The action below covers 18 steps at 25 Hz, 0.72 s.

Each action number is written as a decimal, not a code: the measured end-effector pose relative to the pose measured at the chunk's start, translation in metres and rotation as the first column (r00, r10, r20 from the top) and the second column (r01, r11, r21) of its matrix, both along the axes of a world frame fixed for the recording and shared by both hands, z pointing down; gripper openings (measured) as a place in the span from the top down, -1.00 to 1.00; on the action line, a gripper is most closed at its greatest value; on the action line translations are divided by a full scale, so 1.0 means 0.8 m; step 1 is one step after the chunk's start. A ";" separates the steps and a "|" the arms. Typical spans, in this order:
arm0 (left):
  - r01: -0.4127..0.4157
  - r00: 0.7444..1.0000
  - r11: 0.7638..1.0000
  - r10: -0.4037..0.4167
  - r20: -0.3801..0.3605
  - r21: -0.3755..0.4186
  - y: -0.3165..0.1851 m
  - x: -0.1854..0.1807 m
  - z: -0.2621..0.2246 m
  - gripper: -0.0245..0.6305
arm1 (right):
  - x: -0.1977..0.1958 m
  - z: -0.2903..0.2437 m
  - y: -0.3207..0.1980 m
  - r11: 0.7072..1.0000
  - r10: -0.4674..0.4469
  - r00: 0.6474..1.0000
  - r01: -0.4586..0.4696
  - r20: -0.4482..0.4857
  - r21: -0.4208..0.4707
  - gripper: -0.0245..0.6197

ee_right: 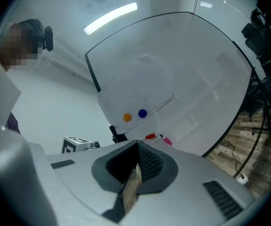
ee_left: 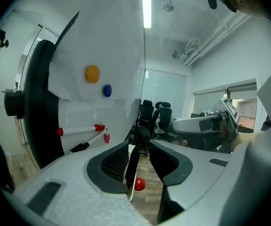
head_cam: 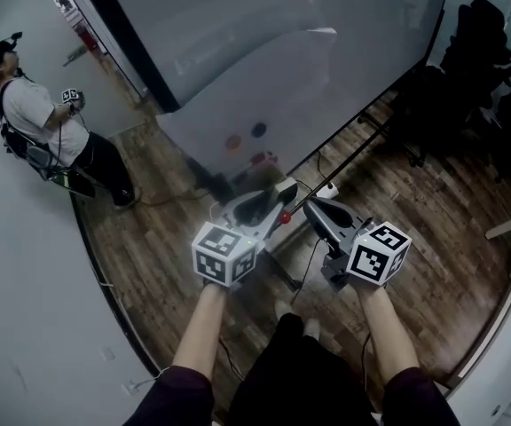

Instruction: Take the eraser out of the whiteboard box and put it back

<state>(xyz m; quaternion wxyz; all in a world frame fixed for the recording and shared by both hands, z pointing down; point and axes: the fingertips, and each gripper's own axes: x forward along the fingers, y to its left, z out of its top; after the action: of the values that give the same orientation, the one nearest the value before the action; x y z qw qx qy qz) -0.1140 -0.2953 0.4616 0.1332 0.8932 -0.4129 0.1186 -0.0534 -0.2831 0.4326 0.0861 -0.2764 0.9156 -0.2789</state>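
A whiteboard (head_cam: 282, 60) leans ahead of me, with an orange magnet (ee_left: 92, 73) and a blue magnet (ee_left: 107, 90) on it. Markers with red caps (ee_left: 79, 130) and a pink-capped one (ee_left: 107, 136) lie along its lower ledge. I cannot make out an eraser or a box in any view. My left gripper (head_cam: 278, 193) points at the board's lower edge with its jaws open and nothing between them. A small red knob (ee_left: 139, 184) shows through the gap. My right gripper (head_cam: 313, 207) hangs beside it, its jaws shut (ee_right: 138, 145) and empty.
Another person (head_cam: 43, 122) stands at the far left holding grippers. Dark office chairs (head_cam: 477, 51) crowd the right rear. A cable and a white power strip (head_cam: 326, 189) lie on the wooden floor near the board's stand. My own legs are below.
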 end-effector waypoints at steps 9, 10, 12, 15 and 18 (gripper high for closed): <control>0.009 0.991 0.997 0.001 0.134 -0.074 -0.029 0.012 0.040 0.41 | 0.019 0.007 0.004 1.000 0.023 1.000 -0.023 -0.014 -0.012 0.91; 0.010 0.988 0.997 0.002 0.155 -0.078 -0.031 0.014 0.042 0.41 | 0.023 0.008 0.004 1.000 0.028 1.000 -0.028 -0.014 -0.014 0.91; 0.010 0.980 0.996 0.009 0.197 -0.094 -0.031 0.017 0.046 0.41 | 0.029 0.010 0.004 0.999 0.038 0.999 -0.038 -0.011 -0.020 0.91; 0.032 0.970 0.992 -0.002 0.243 -0.118 -0.033 0.018 0.050 0.41 | 0.036 0.011 0.006 0.998 0.049 0.999 -0.049 0.000 -0.028 0.91; 0.058 0.960 0.990 -0.020 0.279 -0.131 -0.037 0.016 0.054 0.52 | 0.039 0.012 0.005 0.998 0.054 0.999 -0.054 0.004 -0.032 0.91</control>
<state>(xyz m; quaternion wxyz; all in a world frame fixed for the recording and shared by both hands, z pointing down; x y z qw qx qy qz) -0.1016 -0.3252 0.5049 0.1380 0.8482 -0.4358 0.2677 -0.0222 -0.2790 0.4418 0.0915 -0.3017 0.9031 -0.2916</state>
